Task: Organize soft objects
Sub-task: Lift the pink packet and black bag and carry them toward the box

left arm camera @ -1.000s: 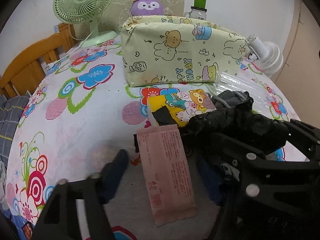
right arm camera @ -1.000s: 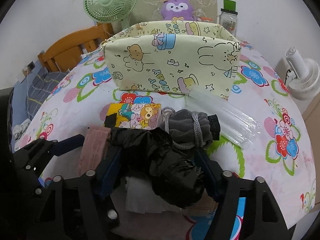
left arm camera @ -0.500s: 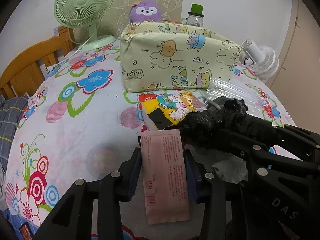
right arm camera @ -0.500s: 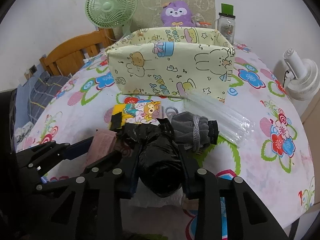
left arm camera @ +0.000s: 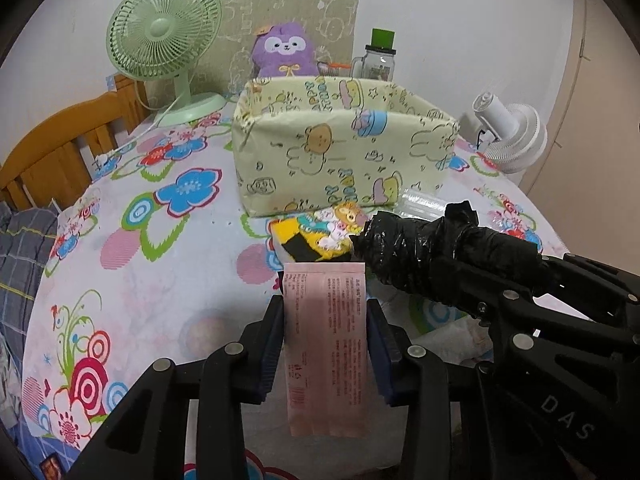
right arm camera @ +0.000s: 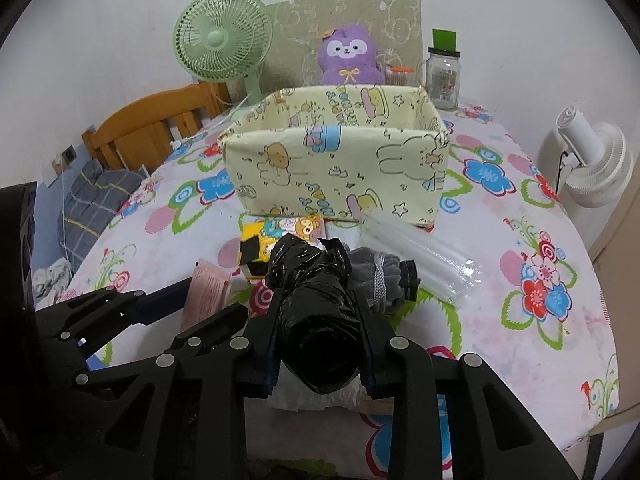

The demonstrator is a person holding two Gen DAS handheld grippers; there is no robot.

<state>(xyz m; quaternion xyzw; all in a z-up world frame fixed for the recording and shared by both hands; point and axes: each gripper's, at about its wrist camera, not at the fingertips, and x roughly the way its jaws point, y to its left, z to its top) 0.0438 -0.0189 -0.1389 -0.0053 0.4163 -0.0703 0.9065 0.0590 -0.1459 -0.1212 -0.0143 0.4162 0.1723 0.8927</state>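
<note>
We have 2 soft things in hand at once. Our left gripper (left arm camera: 325,344) has just been closing and now pinches the pink packet (left arm camera: 325,350) across its width, the blue pads flat against both long edges. That edge grip looks chosen because the packet is thin and limp; held this way it hangs straight along the fingers with its near end drooping below them. Our right gripper (right arm camera: 318,344) has also just been closing and is clenched on the black plastic bundle (right arm camera: 316,316), squeezing the crinkled roll around its middle so neither end sags much.

Both things ride clear of the desk (left arm camera: 132,280), pointed toward the open yellow fabric box (right arm camera: 340,160) that stands well beyond them. We judge the box to be where they belong, and its top is unobstructed.

The left wrist view shows the packet's printed face and the cartoon pouch (left arm camera: 320,232) lying just past its far edge, but it hides what lies behind the black bundle. The right wrist view fills that in: a grey knitted item (right arm camera: 382,280) beside the bundle, a clear plastic sleeve (right arm camera: 416,252) leaning toward the box, and white tissue (right arm camera: 316,398) under the fingers. These soft things are yet to be gathered.
</note>
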